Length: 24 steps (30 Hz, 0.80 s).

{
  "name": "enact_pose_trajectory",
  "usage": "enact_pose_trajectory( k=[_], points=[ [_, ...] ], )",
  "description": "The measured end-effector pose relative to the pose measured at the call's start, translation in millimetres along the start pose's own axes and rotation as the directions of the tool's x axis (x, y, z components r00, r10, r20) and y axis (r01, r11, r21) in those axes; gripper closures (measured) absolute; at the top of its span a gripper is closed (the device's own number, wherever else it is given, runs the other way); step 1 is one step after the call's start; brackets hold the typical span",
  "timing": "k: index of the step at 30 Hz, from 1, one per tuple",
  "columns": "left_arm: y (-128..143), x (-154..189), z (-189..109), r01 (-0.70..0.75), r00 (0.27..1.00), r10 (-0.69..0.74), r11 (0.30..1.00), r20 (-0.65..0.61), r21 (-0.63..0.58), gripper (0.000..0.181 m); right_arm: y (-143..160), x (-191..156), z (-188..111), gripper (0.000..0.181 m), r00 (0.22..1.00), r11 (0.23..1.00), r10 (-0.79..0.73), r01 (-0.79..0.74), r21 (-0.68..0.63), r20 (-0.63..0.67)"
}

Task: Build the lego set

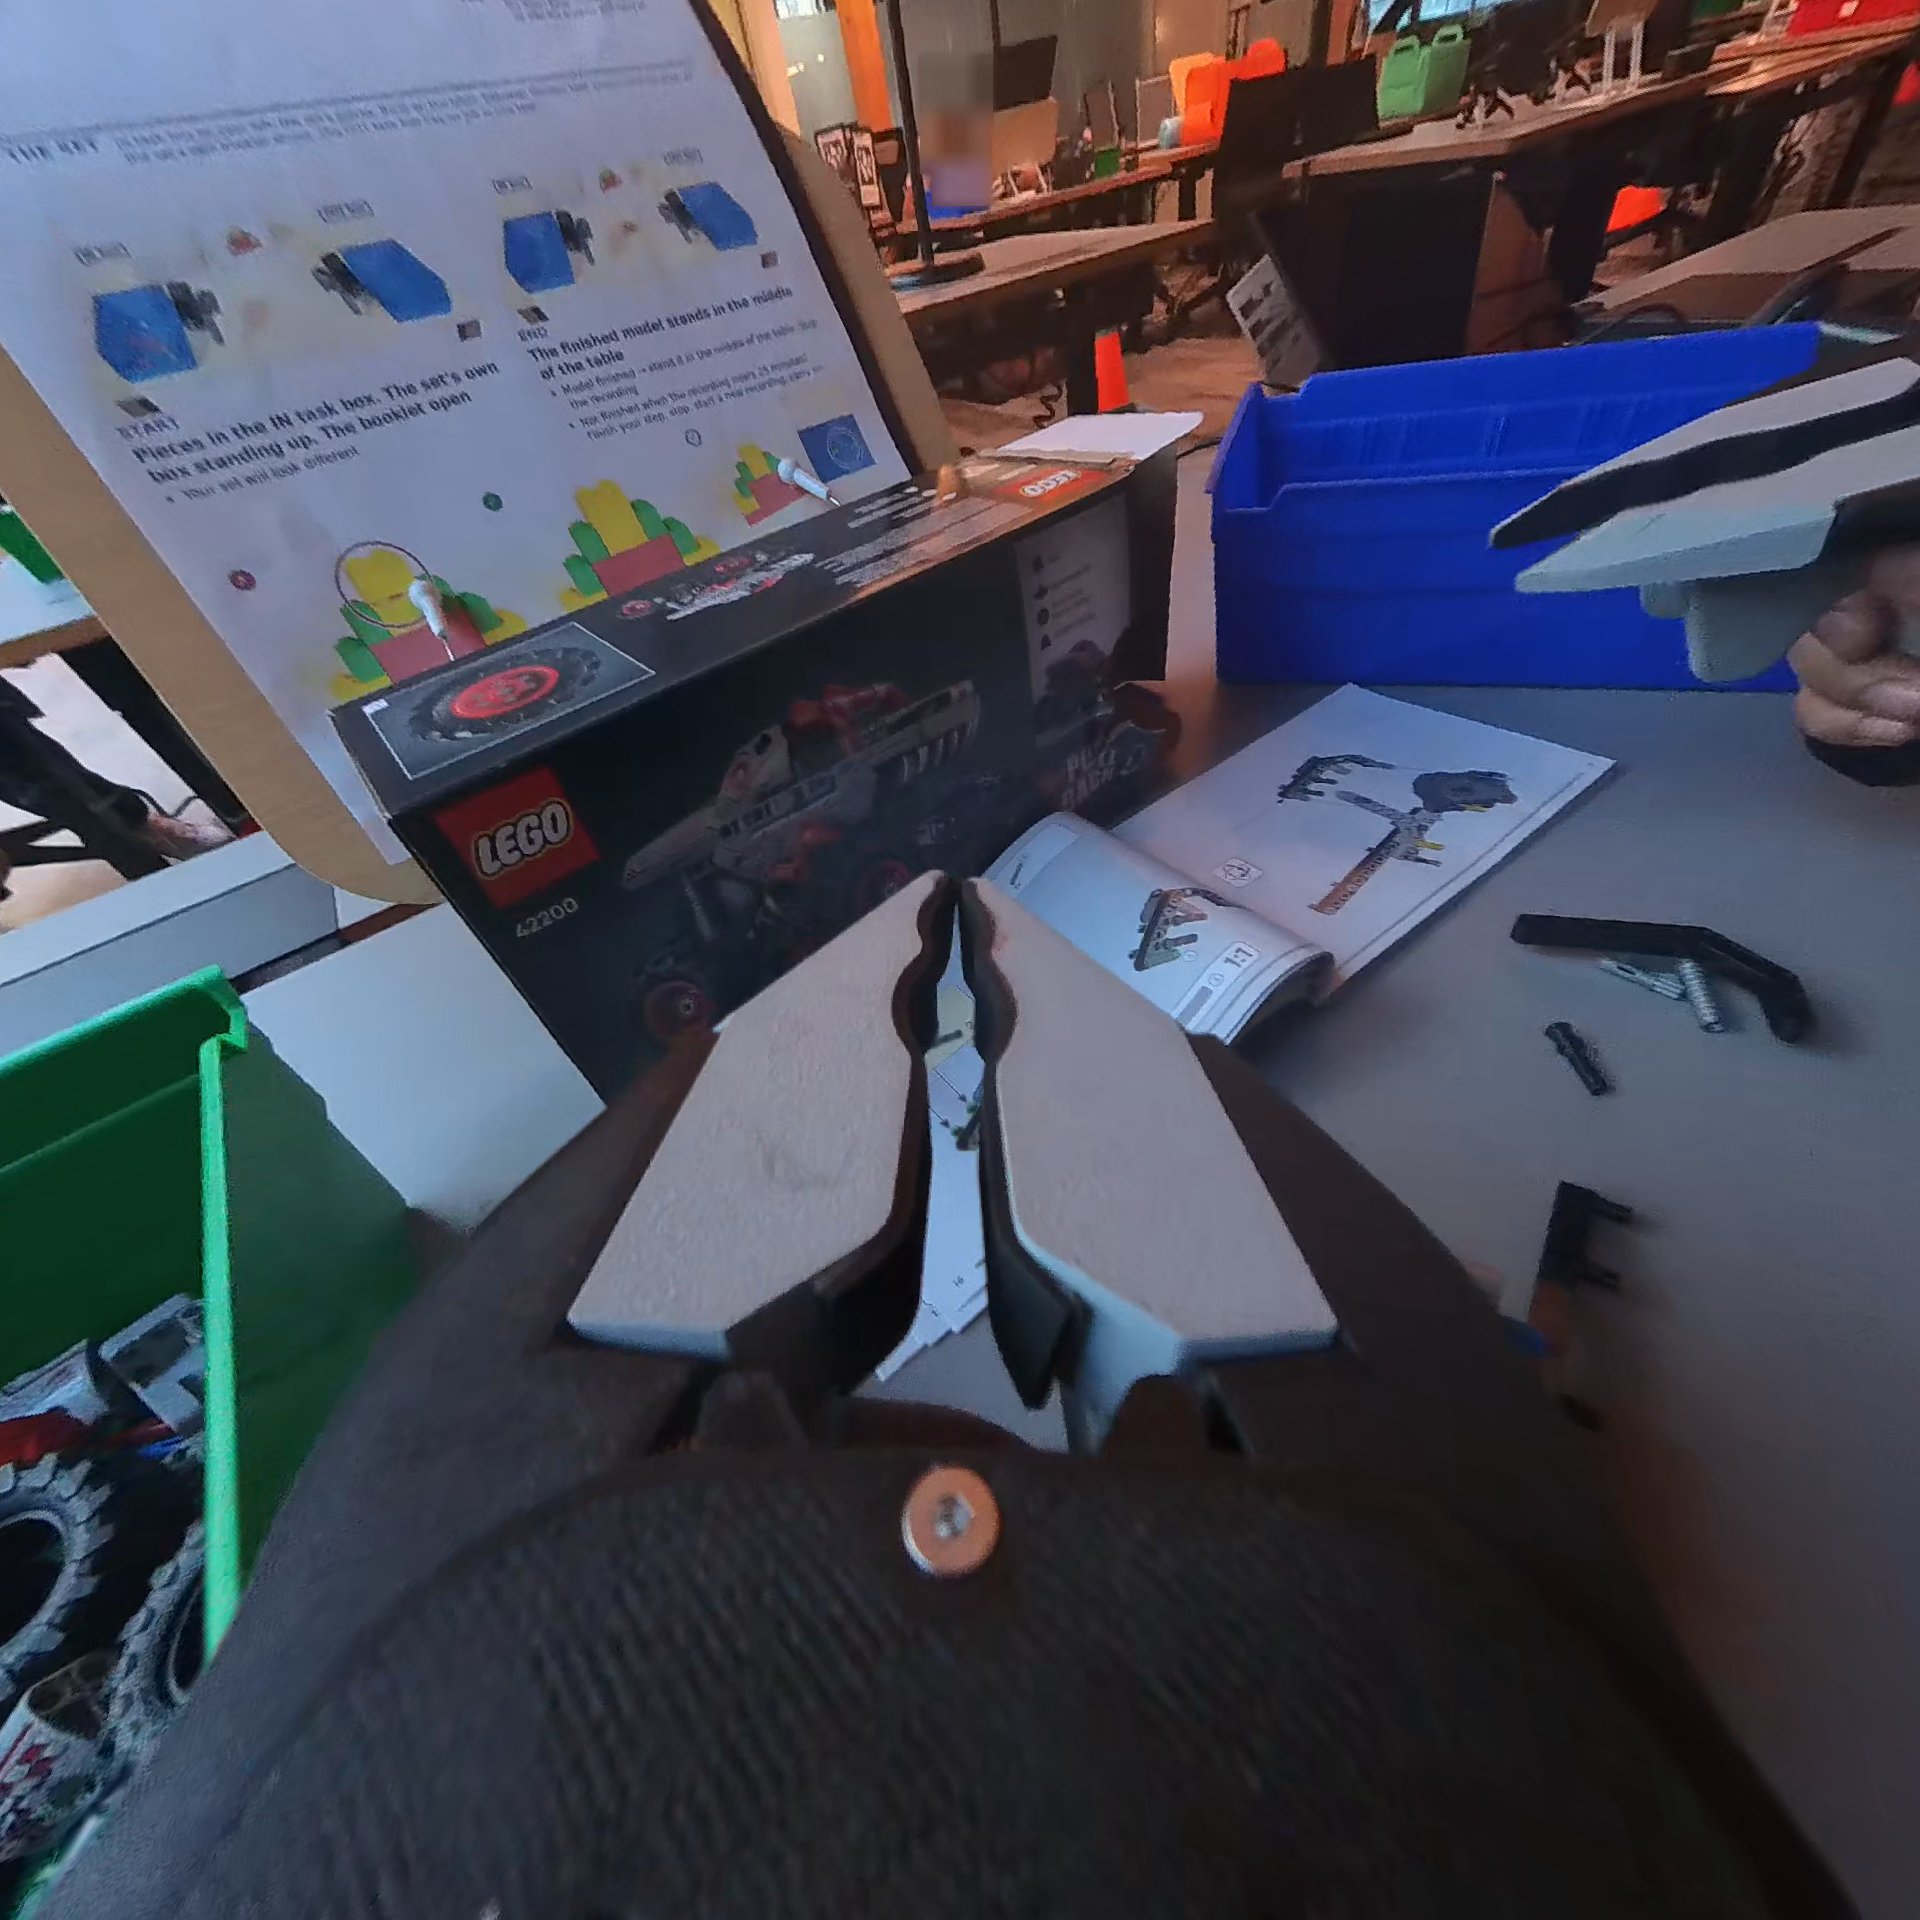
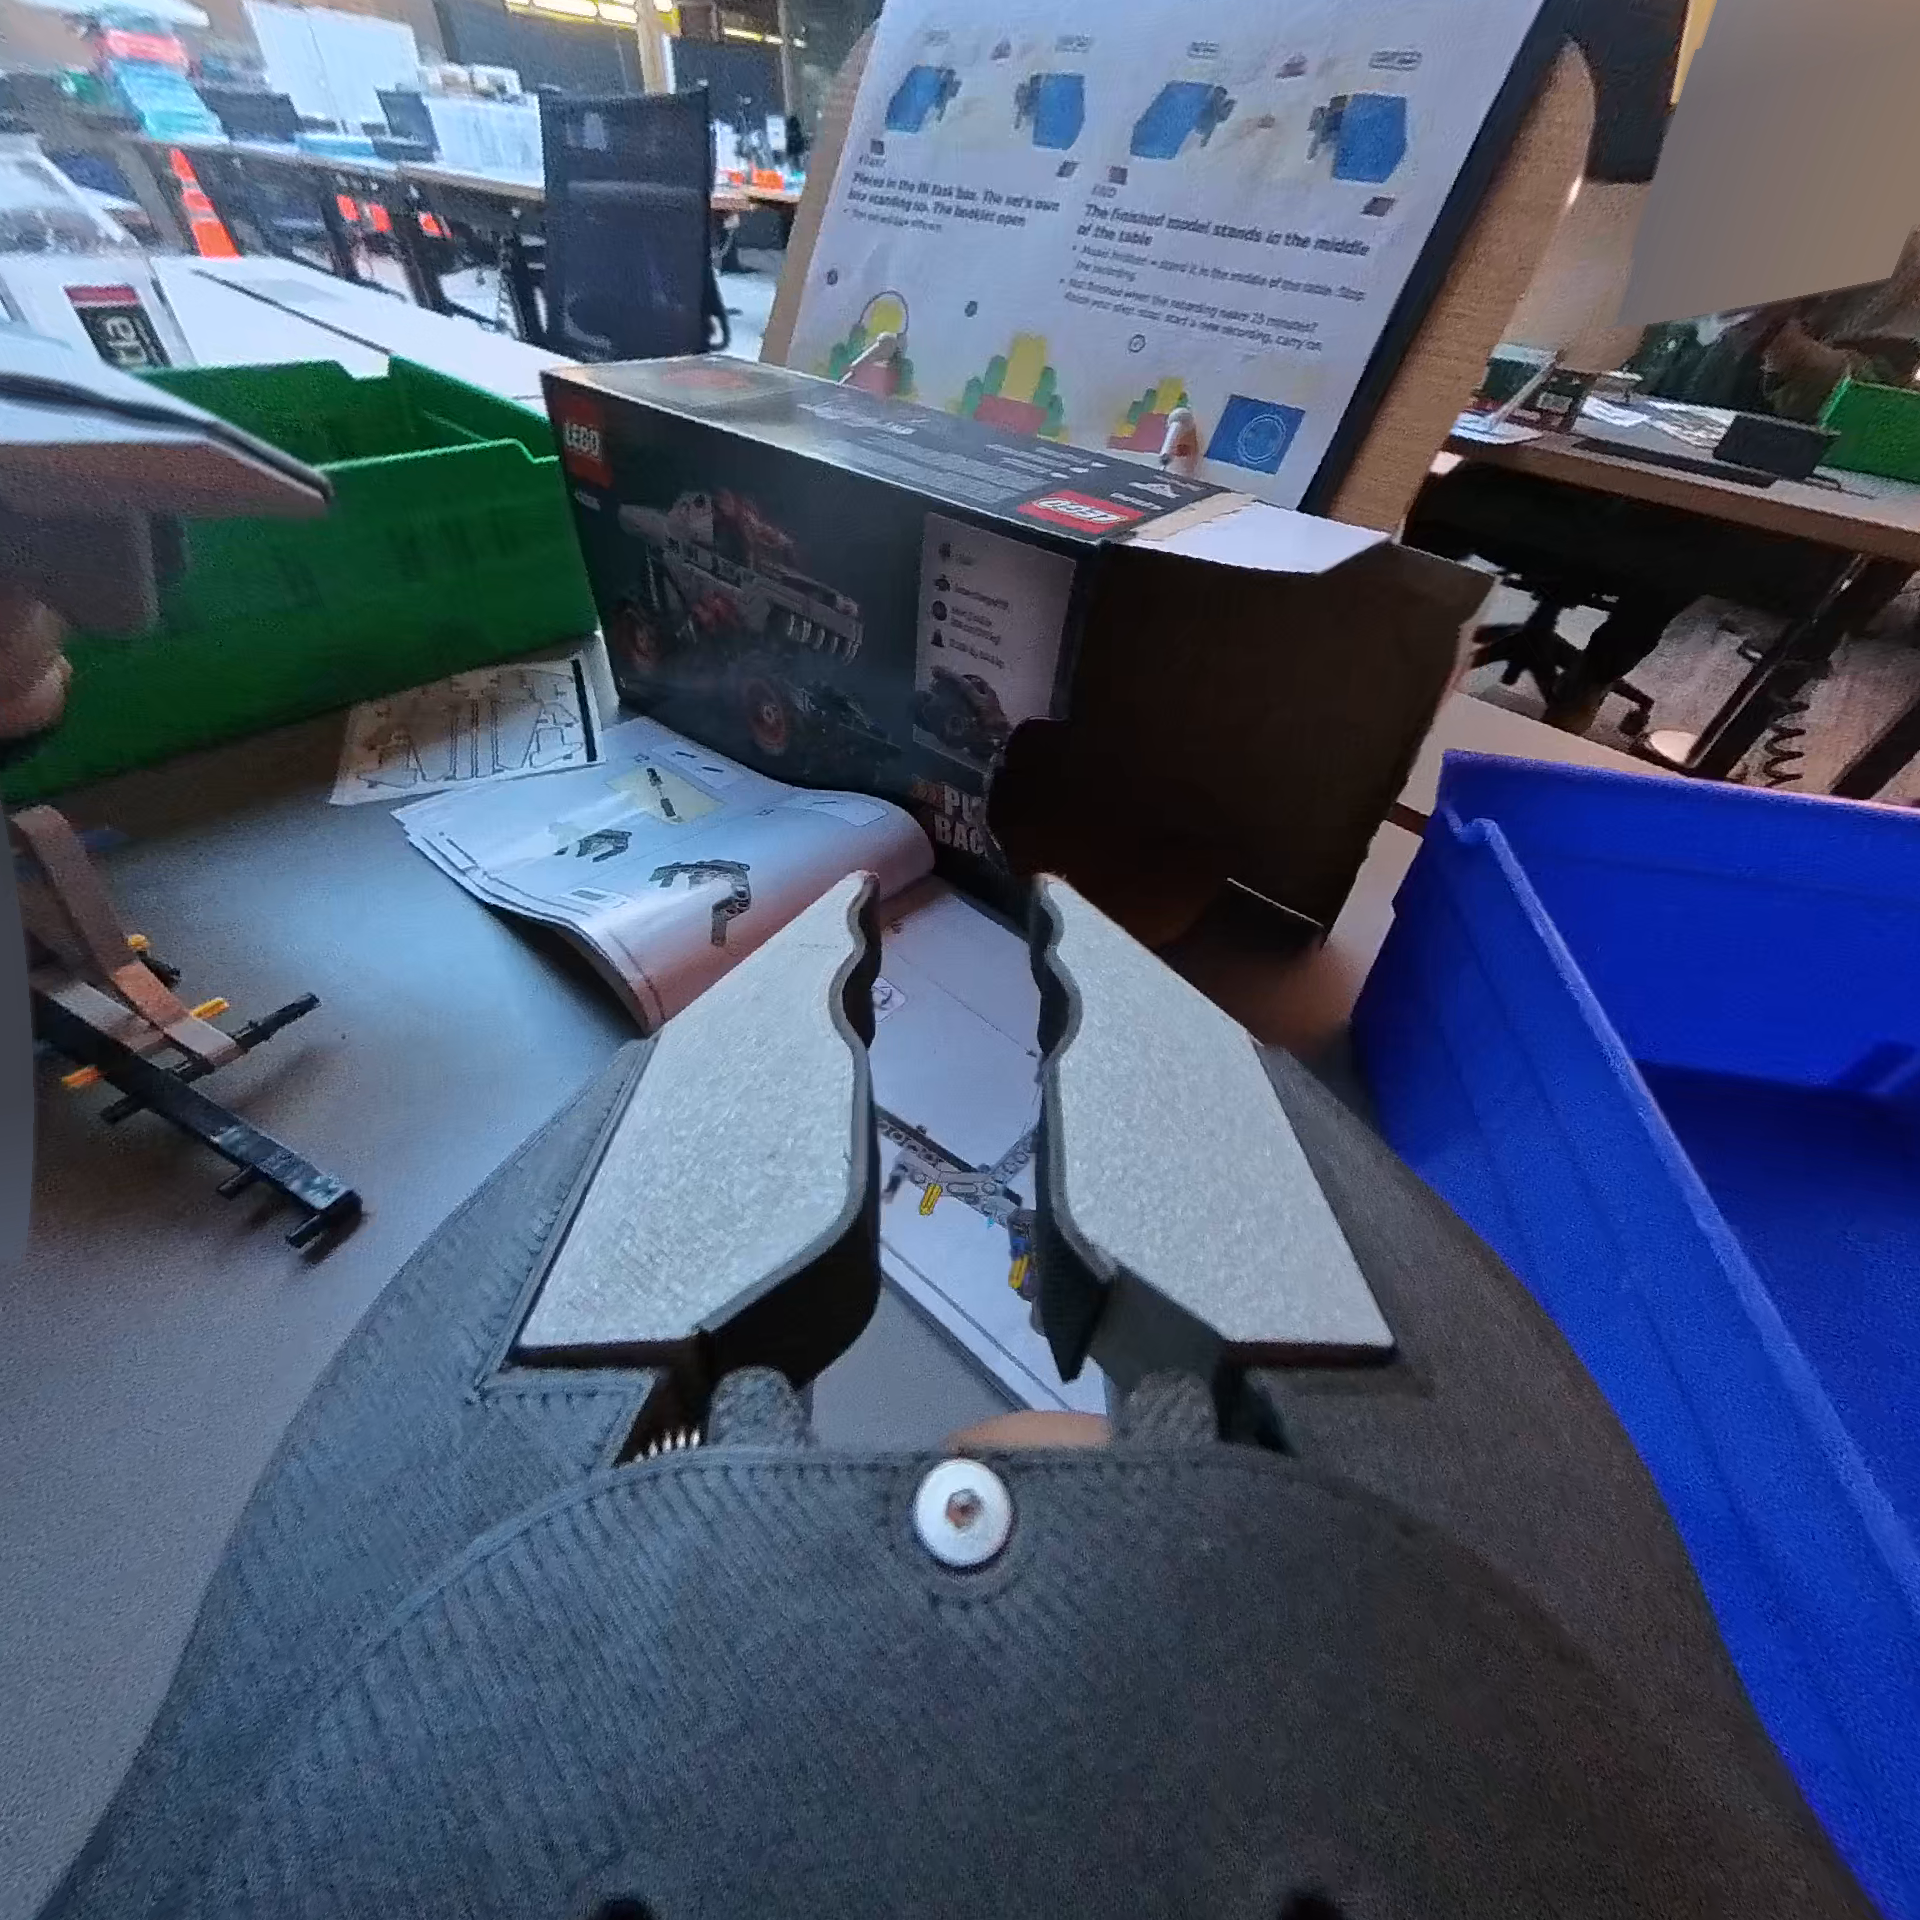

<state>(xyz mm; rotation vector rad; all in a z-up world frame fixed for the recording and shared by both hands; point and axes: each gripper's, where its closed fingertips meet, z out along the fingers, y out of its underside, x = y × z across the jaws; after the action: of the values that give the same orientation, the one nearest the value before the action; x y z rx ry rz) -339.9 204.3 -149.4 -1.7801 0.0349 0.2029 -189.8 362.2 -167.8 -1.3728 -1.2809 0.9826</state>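
Note:
My left gripper is shut with its fingertips touching and nothing between them. It hovers over the left pages of the open instruction booklet, in front of the black Lego box. My right gripper is open and empty above the booklet's right page; it also shows in the left wrist view. A black bent beam with grey parts, a small black pin and another black piece lie on the grey table. A long black frame with yellow and orange pins lies at the left.
A green bin at the left holds tyres and other pieces. A blue bin stands at the right. The Lego box stands in front of an upright instruction board. A sticker sheet lies by the booklet. Tip to tip, the grippers are about 25 cm apart.

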Motion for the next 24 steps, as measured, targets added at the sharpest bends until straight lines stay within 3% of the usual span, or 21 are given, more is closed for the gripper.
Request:
enact_pose_trajectory(
  k=[17, 24],
  points=[
    [24, 1, 14, -0.008, 1.0, 0.007, 0.998, -0.009, -0.067, 0.178, 6, 3, 1, 0.164, 1.0, 1.0, -0.022, 0.022, -0.012, -0.022],
    [21, -7, 15, 0.006, 0.999, -0.005, 0.999, 0.035, -0.048, 0.181, 2, 9, -2, 0.164, 0.999, 1.0, -0.017, 0.017, 0.001, -0.043]
  ],
)
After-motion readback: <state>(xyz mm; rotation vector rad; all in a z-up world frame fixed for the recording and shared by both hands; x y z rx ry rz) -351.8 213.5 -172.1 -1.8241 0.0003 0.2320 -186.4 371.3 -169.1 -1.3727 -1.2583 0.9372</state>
